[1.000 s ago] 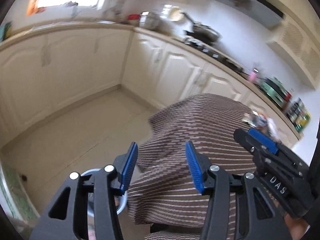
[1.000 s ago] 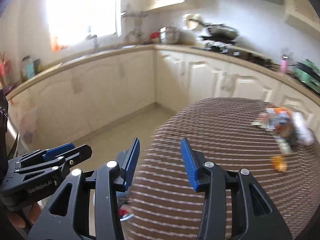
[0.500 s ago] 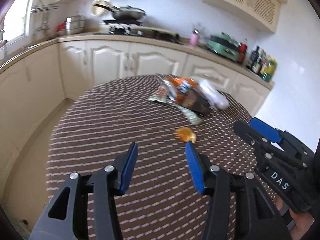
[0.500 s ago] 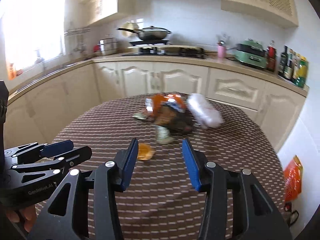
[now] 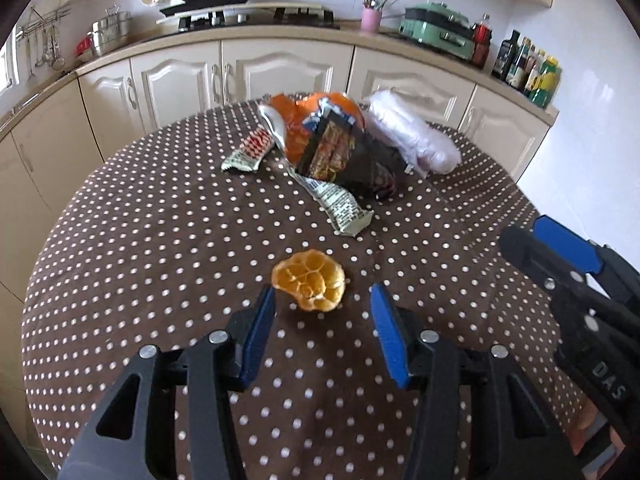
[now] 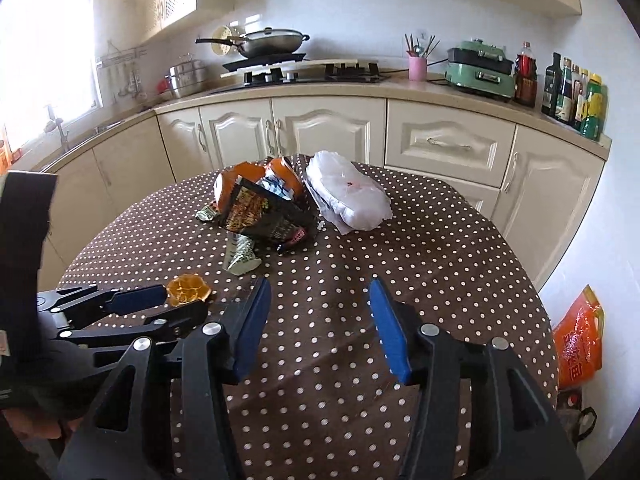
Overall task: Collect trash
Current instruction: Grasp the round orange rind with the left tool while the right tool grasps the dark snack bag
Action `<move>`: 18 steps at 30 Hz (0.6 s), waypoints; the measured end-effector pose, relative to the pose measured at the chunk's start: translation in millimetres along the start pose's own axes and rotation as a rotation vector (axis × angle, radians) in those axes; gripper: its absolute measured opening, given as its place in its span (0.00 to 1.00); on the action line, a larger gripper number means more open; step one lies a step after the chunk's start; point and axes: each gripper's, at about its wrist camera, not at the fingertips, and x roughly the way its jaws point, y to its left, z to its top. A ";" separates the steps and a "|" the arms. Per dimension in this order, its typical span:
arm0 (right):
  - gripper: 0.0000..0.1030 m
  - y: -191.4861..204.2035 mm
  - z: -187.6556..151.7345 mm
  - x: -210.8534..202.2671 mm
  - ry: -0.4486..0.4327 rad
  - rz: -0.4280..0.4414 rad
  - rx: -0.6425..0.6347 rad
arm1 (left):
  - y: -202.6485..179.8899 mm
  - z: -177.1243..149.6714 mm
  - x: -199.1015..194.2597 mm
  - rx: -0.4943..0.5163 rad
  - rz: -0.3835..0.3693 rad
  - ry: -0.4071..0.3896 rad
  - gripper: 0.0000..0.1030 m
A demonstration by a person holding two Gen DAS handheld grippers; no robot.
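Orange peel (image 5: 309, 286) lies just ahead of the spread left hand-held gripper (image 5: 322, 305) (apparently untouched).

Your view swings from cupboards to the table (image 5: 140, 240)

Your left gripper (image 5: 322, 306) now frames the orange peel (image 5: 309, 286) — your right gripper (image 6: 318, 298) (empty) has just been opening.

Matte black frames on both, the left gripper (image 5: 322, 308) and the right gripper (image 6: 318, 300), with triangular cutouts, round silver screws, ribbed blue pads (image 5: 258, 336). White "DAS" lettering stamped on the right one's side.
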 end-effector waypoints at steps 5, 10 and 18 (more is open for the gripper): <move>0.50 -1.9 7.7 8.8 0.009 0.008 0.000 | 3.5 6.6 12.6 0.005 -0.002 0.005 0.34; 0.50 5.0 15.7 22.5 0.029 0.023 -0.026 | 21.0 12.2 9.4 -0.036 0.015 -0.019 0.32; 0.50 26.8 34.0 64.4 0.092 0.032 -0.117 | 70.4 25.0 -12.2 -0.149 0.053 -0.100 0.31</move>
